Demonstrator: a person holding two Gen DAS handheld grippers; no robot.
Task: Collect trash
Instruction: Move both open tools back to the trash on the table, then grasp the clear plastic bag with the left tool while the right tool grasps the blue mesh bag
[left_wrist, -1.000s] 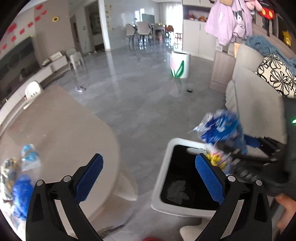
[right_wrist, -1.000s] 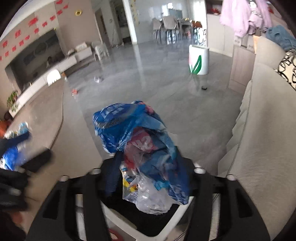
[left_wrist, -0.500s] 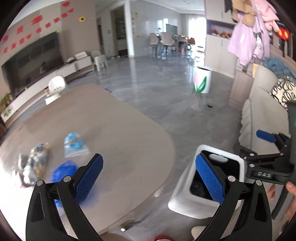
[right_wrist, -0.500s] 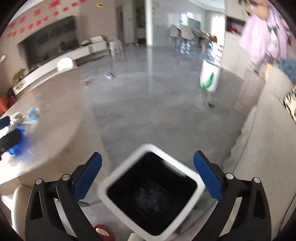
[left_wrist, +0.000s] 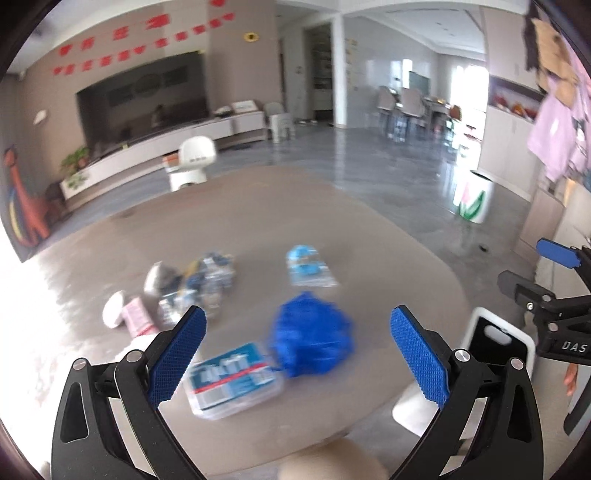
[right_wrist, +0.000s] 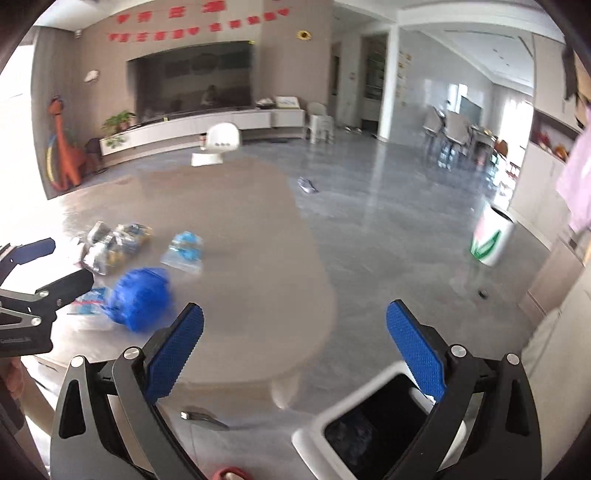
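Left wrist view: blurred blue wrapper (left_wrist: 312, 334); left gripper (left_wrist: 297, 354), right gripper (right_wrist: 293, 350) jaws spread, empty

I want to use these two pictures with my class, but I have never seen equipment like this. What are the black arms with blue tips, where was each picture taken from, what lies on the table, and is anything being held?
There is no robot. A person holds a two-finger gripper in each hand, with a wide-angle camera on each looking forward along the blue-padded fingers.

The left camera shows the left gripper, open and empty. The right camera shows the right gripper, also open and empty.

On the brown table lies trash: a crumpled blue bag, a flat blue-and-white packet, a small clear packet with blue print and a blurred pile of wrappers.

Beside the table stands a white bin with a dark inside; something lies in it, too dim to name.
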